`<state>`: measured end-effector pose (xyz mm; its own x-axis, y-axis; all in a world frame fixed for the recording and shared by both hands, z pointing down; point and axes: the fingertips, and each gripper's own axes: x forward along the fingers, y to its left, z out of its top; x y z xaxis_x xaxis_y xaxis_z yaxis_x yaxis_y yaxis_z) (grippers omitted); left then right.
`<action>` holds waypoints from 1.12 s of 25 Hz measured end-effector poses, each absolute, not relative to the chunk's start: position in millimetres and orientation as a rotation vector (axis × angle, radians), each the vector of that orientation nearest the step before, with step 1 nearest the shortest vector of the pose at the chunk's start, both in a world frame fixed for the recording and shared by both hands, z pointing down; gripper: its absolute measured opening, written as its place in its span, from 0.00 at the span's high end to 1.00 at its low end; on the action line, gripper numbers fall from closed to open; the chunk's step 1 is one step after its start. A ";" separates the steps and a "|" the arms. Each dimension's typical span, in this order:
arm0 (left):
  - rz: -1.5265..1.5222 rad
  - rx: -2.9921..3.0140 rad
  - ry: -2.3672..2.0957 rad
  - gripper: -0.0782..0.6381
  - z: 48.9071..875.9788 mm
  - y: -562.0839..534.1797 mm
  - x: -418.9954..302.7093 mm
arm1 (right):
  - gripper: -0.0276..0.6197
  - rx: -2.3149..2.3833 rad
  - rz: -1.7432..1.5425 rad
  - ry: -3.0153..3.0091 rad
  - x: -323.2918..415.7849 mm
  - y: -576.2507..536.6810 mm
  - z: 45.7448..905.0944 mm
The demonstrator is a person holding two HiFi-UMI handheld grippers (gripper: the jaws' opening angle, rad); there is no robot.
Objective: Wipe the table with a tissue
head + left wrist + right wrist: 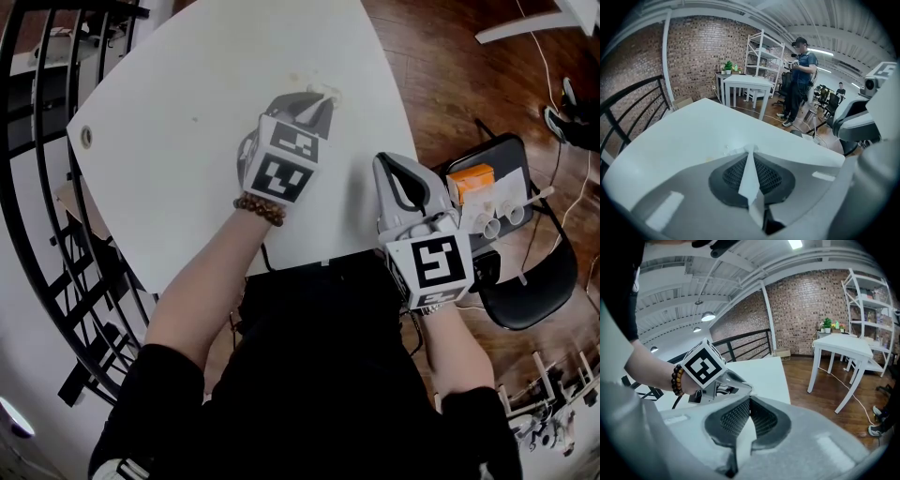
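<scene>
On the white table, which fills most of the head view, I judge the wiping to be under way. My left gripper is out over the far middle of the top, angled down with its tip at the surface. My right gripper hangs beside the table's near right edge, apart from the work. In its own view its jaws meet at the tips, and I see nothing held between them.

The left gripper's jaws are pressed together on the tissue. It shows as a thin white strip running up between the ribbed pads, with a small crumpled tuft poking out past the tips onto the table. In the head view only that tuft shows, little and bunched.

A faint yellowish speck lies just beside the tuft. To my mind the next stroke calls for dragging the tuft across that spot, pressing lightly so the thin paper neither tears nor slips out.
</scene>
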<state>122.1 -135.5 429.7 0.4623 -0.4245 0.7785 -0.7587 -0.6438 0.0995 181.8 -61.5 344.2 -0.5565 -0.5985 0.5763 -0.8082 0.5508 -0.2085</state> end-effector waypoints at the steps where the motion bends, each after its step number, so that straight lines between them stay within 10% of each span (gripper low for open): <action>1: 1.032 2.278 -0.996 0.86 428.8 -136.8 121.1 | 0.98 1.140 0.639 -2.344 182.3 -61.7 344.2; 28: 1.071 2.281 -1.120 0.86 436.3 -165.5 114.4 | 0.98 1.118 0.665 -2.322 173.0 -60.7 352.5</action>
<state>114.4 -165.5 436.3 0.3914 -0.5018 0.7714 -0.7927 -0.6096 0.0057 173.0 -60.7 352.5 -0.5542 -0.5760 0.6009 -0.8067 0.5495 -0.2172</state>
